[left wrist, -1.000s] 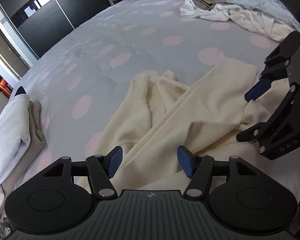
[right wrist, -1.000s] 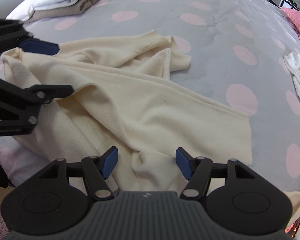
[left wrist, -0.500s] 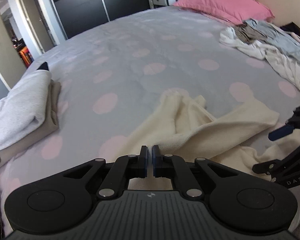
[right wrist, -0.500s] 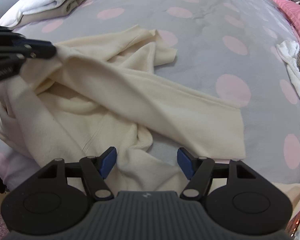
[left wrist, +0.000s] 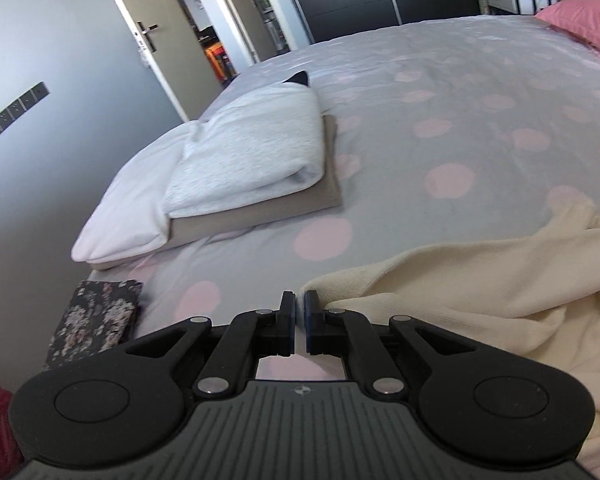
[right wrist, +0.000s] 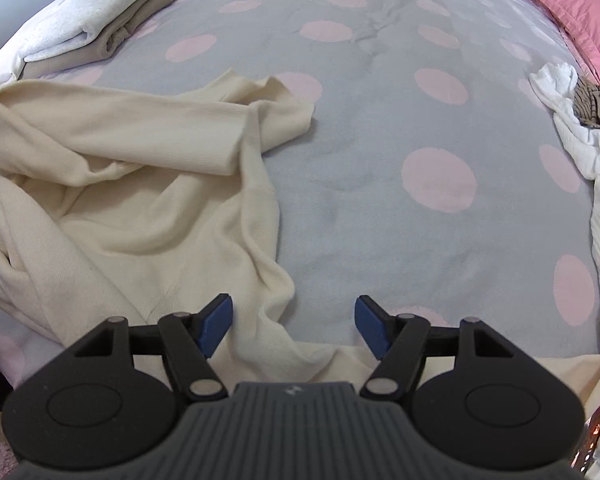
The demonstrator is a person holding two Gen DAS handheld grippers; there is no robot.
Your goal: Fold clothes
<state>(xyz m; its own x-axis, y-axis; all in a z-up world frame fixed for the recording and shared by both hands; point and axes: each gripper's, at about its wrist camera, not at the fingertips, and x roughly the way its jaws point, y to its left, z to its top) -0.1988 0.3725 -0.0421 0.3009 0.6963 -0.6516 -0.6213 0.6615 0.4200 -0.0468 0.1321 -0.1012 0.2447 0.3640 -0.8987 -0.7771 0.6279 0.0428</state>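
Note:
A cream sweater [right wrist: 140, 200] lies crumpled on the grey, pink-dotted bed cover [right wrist: 380, 160]. One sleeve stretches off to the left edge of the right wrist view. My left gripper [left wrist: 299, 300] is shut, with an edge of the cream sweater [left wrist: 480, 292] pinched at its tips and the cloth trailing away to the right. It hangs a little above the bed near the corner. My right gripper [right wrist: 294, 316] stands open over the sweater's near, bunched part, and cloth lies below and between its fingers without being pressed.
A folded stack of white and beige clothes [left wrist: 252, 160] sits at the bed's corner, also in the right wrist view [right wrist: 100, 12]. Unfolded clothes [right wrist: 572, 120] are heaped at the right. A pink pillow [right wrist: 580, 12] lies beyond. A patterned box [left wrist: 96, 316] stands beside the bed.
My left gripper shut on the sweater's edge, then swung left toward the folded stack and dragged the sleeve across. The right gripper stayed put and open.

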